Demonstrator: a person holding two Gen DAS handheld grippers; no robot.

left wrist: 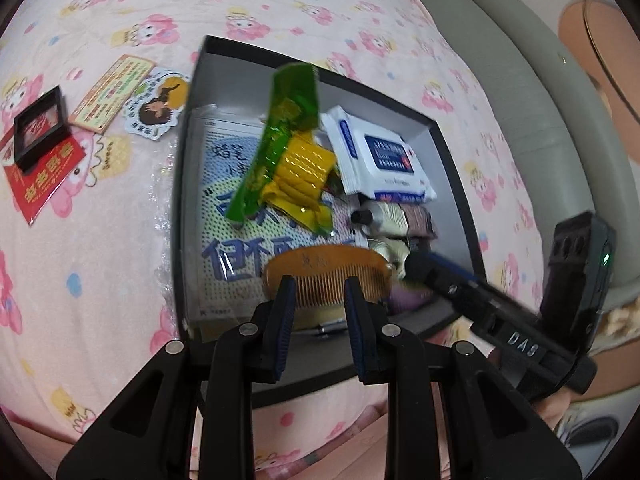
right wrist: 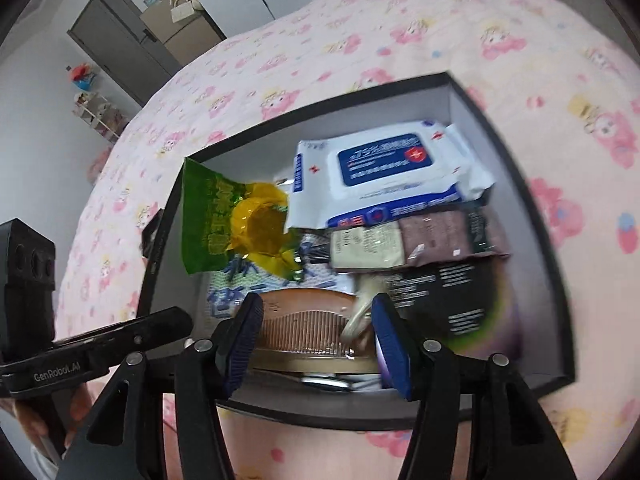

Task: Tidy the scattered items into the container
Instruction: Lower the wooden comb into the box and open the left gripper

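Observation:
A dark box [left wrist: 452, 168] with a pale inside sits on the pink bed; it also shows in the right wrist view [right wrist: 540, 240]. Inside lie a green and yellow snack bag [left wrist: 288, 148] [right wrist: 236, 220], a white and blue wipes pack [left wrist: 376, 156] [right wrist: 384, 168], small sachets [left wrist: 400, 216] [right wrist: 404, 240] and a brown comb [left wrist: 332, 276] [right wrist: 304, 320]. My left gripper [left wrist: 320, 312] is open just above the comb. My right gripper [right wrist: 316, 340] is open over the box, near the comb. Still on the bed are a black compact [left wrist: 40, 128], a red envelope [left wrist: 44, 176], a card [left wrist: 112, 92] and a sticker [left wrist: 158, 104].
The bed is covered by a pink cartoon-print sheet [left wrist: 100, 280]. A grey padded headboard [left wrist: 532, 92] runs along the right in the left wrist view. A dark door [right wrist: 120, 40] and a small shelf [right wrist: 96, 112] stand beyond the bed in the right wrist view.

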